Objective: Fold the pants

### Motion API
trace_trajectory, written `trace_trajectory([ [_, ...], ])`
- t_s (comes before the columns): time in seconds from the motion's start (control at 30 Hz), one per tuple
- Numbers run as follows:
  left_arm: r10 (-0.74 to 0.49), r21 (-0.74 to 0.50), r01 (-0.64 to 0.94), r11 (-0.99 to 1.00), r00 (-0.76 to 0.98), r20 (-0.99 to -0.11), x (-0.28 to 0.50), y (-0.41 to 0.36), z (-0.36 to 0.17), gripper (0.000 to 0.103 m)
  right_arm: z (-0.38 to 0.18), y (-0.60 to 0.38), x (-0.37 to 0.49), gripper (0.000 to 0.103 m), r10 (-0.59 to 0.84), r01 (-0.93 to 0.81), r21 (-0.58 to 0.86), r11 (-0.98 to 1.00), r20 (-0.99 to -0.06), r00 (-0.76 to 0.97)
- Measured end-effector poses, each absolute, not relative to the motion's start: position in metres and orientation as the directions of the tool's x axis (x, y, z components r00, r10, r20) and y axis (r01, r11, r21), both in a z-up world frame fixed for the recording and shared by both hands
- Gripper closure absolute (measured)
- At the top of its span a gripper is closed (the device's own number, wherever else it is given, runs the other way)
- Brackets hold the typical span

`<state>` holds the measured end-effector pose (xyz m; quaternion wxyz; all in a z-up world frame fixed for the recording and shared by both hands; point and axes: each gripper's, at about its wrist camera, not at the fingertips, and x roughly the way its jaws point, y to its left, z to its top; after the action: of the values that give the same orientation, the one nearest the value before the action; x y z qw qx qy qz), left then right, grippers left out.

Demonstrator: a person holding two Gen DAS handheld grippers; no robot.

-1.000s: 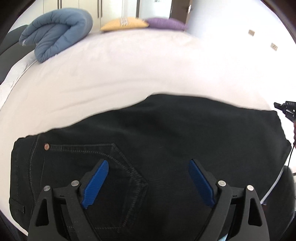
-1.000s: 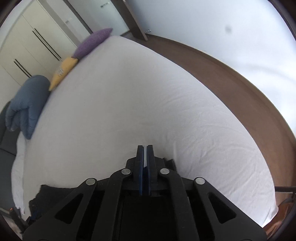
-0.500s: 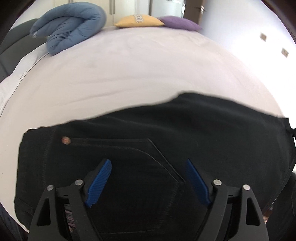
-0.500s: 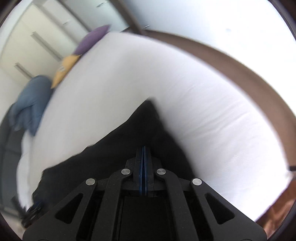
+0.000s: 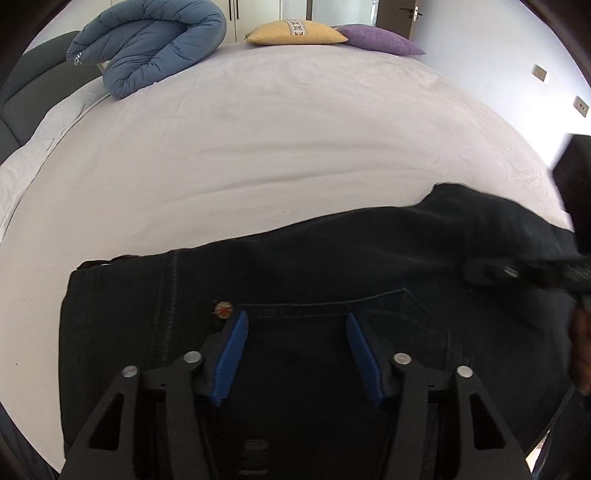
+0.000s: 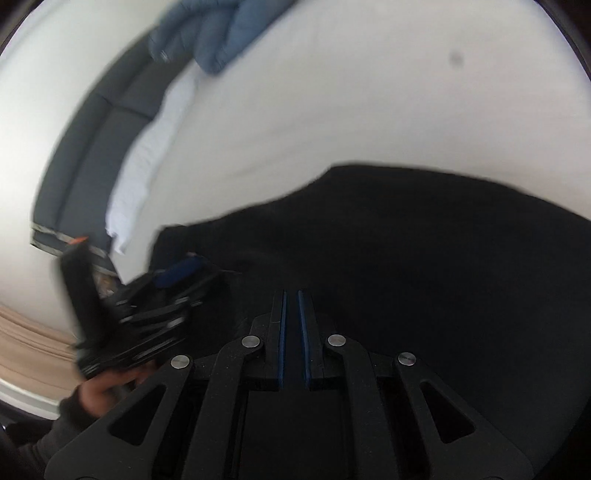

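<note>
Black pants [image 5: 332,266] lie across the near part of the white bed [image 5: 258,147], waistband to the left, a back pocket with a copper rivet [image 5: 223,309] on top. My left gripper [image 5: 295,317] hovers over that pocket. Its jaws are closing, and the cloth lies under the blue pads [image 5: 232,350], not pinched. My right gripper [image 6: 291,295] is shut on a dark fold of the pants [image 6: 406,258], whose leg end is carried over the rest. In the left wrist view the right gripper [image 5: 509,271] is a blur at the right. The left gripper [image 6: 181,273] shows blurred in the right wrist view.
A rolled blue duvet [image 5: 147,48], a yellow pillow [image 5: 295,32] and a purple pillow [image 5: 380,40] lie at the far end of the bed. A grey headboard [image 5: 33,85] runs along the left. A hand [image 6: 107,387] holds the left gripper's handle.
The right gripper swung left and down, dragging the pants leg over the rest of the pants toward the left gripper. The left gripper moved over the pocket and its jaws narrowed.
</note>
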<state>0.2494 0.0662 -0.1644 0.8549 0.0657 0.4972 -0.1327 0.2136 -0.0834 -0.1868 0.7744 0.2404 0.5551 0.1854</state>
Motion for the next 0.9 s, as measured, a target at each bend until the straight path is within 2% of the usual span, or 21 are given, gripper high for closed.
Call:
trace_trajectory([
  [0.03,-0.170,-0.025,0.299,0.954,0.469,-0.867,0.251,0.069,-0.164,0.051,-0.199,-0.083,0.228,0.103,0.538,0.004,0.568,0.823,-0.781,0.318],
  [0.17,-0.226,-0.086,0.304,0.949,0.464,-0.856,0.256,0.084,-0.170,0.056,-0.216,-0.108,0.258,0.103,0.585,0.072,0.655,0.752,-0.715,0.384],
  [0.27,-0.247,-0.097,0.319,0.943,0.474,-0.845,0.253,0.078,-0.169,0.056,-0.198,-0.143,0.262,0.103,0.389,0.146,0.508,0.849,-0.789,0.476],
  [0.33,-0.238,-0.086,0.312,0.946,0.490,-0.839,0.240,0.077,-0.164,0.056,-0.189,-0.168,0.256,0.099,0.343,0.236,0.513,0.825,-0.788,0.512],
  [0.4,-0.204,-0.053,0.288,0.956,0.525,-0.826,0.230,0.075,-0.153,0.056,-0.175,-0.178,0.240,0.099,0.385,0.226,0.566,0.793,-0.753,0.533],
  [0.47,-0.230,-0.081,0.286,0.955,0.540,-0.810,0.213,0.073,-0.145,0.055,-0.163,-0.173,0.215,0.099,0.472,0.133,0.624,0.770,-0.697,0.540],
  [0.57,-0.208,-0.066,0.274,0.959,0.530,-0.822,0.194,0.064,-0.152,0.054,-0.161,-0.148,0.157,0.099,0.615,0.002,0.702,0.712,-0.624,0.483],
  [0.6,-0.200,-0.058,0.276,0.959,0.517,-0.832,0.189,0.060,-0.158,0.054,-0.167,-0.120,0.149,0.099,0.632,-0.013,0.706,0.708,-0.626,0.456],
  [0.67,-0.165,-0.021,0.274,0.962,0.513,-0.842,0.181,0.054,-0.167,0.053,-0.199,-0.118,0.114,0.101,0.612,0.030,0.680,0.732,-0.676,0.410],
  [0.7,-0.158,-0.011,0.273,0.962,0.524,-0.837,0.178,0.053,-0.168,0.053,-0.215,-0.126,0.105,0.103,0.624,0.067,0.708,0.703,-0.659,0.421],
  [0.73,-0.162,-0.019,0.268,0.963,0.523,-0.836,0.179,0.055,-0.170,0.053,-0.221,-0.136,0.096,0.103,0.649,0.080,0.759,0.646,-0.601,0.466],
  [0.77,-0.168,-0.032,0.262,0.965,0.520,-0.837,0.181,0.056,-0.171,0.052,-0.220,-0.152,0.086,0.103,0.620,0.103,0.762,0.639,-0.590,0.517],
  [0.9,-0.163,-0.022,0.265,0.964,0.526,-0.835,0.181,0.057,-0.173,0.051,-0.204,-0.225,0.052,0.103,0.424,0.241,0.685,0.687,-0.648,0.632],
])
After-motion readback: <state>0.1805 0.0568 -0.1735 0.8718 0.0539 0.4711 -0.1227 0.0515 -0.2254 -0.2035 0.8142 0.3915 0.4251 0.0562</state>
